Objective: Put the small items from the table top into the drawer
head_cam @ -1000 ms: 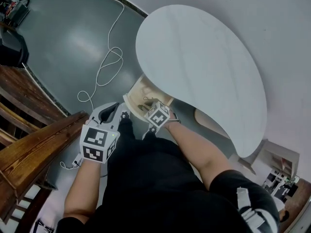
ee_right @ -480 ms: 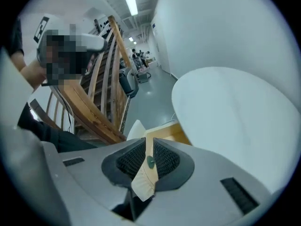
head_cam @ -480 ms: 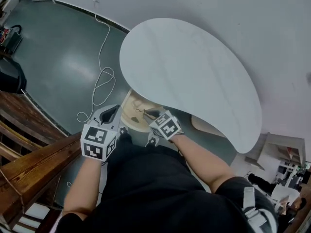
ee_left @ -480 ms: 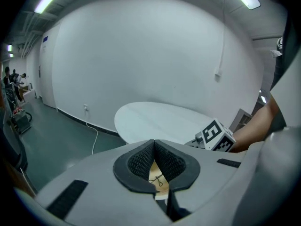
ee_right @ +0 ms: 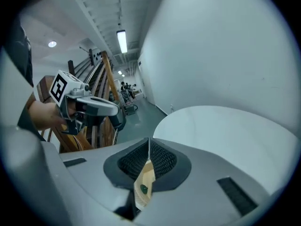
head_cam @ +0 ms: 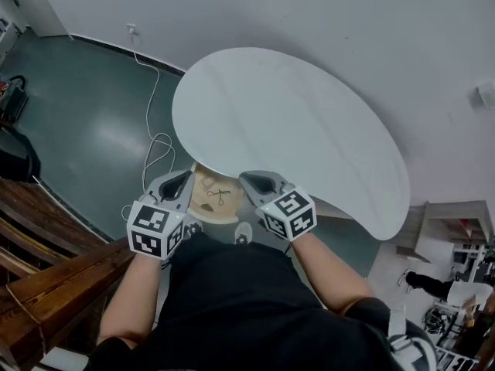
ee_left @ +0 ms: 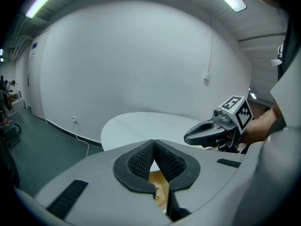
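Two grippers hang side by side at the lower middle of the head view, both above the open drawer (head_cam: 206, 209) that juts out from under the near edge of the white, rounded table top (head_cam: 294, 122). The left gripper (head_cam: 179, 181) sits at the drawer's left edge. Its own view shows the ribbed pads pressed together at the tips with nothing between them. The right gripper (head_cam: 257, 181) sits at the drawer's right edge. Its jaws have just been closing, and its own view shows the pads meeting at the tips, clenched on nothing.

The task's small things lie in the pale wooden drawer. A thin dark item (head_cam: 219, 195) rests near the middle of the drawer floor; it may be a small pair of scissors, but it is too small to tell. Through the gap below the right gripper's pads, a small green item (ee_right: 143, 188) shows on the drawer floor.

Each gripper's marker cube faces the head camera, and the person's bare forearms run from them towards the lower edge of the frame. Brown wooden beams (head_cam: 54, 277) fill the lower left corner.
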`<control>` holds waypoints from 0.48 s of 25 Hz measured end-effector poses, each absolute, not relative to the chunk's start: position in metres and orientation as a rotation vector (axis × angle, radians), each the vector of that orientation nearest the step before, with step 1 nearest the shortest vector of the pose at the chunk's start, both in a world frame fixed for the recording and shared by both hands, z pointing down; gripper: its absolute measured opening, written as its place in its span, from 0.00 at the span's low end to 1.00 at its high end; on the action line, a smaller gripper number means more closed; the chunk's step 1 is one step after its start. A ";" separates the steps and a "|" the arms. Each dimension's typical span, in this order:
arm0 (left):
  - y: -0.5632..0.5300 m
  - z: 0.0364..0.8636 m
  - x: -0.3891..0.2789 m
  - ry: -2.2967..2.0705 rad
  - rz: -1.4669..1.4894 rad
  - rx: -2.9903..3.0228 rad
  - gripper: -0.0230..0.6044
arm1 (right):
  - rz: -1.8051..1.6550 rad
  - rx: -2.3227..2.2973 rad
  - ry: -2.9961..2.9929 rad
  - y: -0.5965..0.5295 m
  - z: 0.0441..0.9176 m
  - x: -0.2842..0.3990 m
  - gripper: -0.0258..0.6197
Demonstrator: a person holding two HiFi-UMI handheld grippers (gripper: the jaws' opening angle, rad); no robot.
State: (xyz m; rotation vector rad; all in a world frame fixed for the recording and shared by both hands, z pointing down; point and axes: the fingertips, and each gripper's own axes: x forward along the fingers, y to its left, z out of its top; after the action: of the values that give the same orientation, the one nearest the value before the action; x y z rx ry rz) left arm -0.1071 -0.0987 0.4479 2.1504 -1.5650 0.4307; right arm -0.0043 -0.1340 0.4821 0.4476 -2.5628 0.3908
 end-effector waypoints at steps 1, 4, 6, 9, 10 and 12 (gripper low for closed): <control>-0.101 0.443 -0.103 -1.565 0.417 2.164 0.06 | 0.402 0.469 -2.586 -0.136 0.472 0.000 0.07; -0.107 0.430 -0.092 -1.557 0.378 2.202 0.06 | 0.433 0.539 -2.663 -0.141 0.443 0.013 0.05; -0.110 0.422 -0.084 -1.547 0.365 2.233 0.06 | 0.414 0.593 -2.702 -0.144 0.428 0.021 0.05; -0.114 0.410 -0.073 -1.533 0.356 2.280 0.06 | 0.378 0.663 -2.732 -0.149 0.412 0.033 0.05; -0.115 0.408 -0.070 -1.530 0.355 2.293 0.06 | 0.370 0.683 -2.735 -0.150 0.409 0.038 0.05; -0.115 0.404 -0.064 -1.522 0.356 2.314 0.06 | 0.360 0.720 -2.737 -0.151 0.405 0.046 0.05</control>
State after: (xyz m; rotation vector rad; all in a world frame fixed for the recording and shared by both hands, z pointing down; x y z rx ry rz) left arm -0.0638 -0.1153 0.4038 2.3143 -1.5218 0.3558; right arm 0.0458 -0.1509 0.4054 0.7204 -2.7373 0.3600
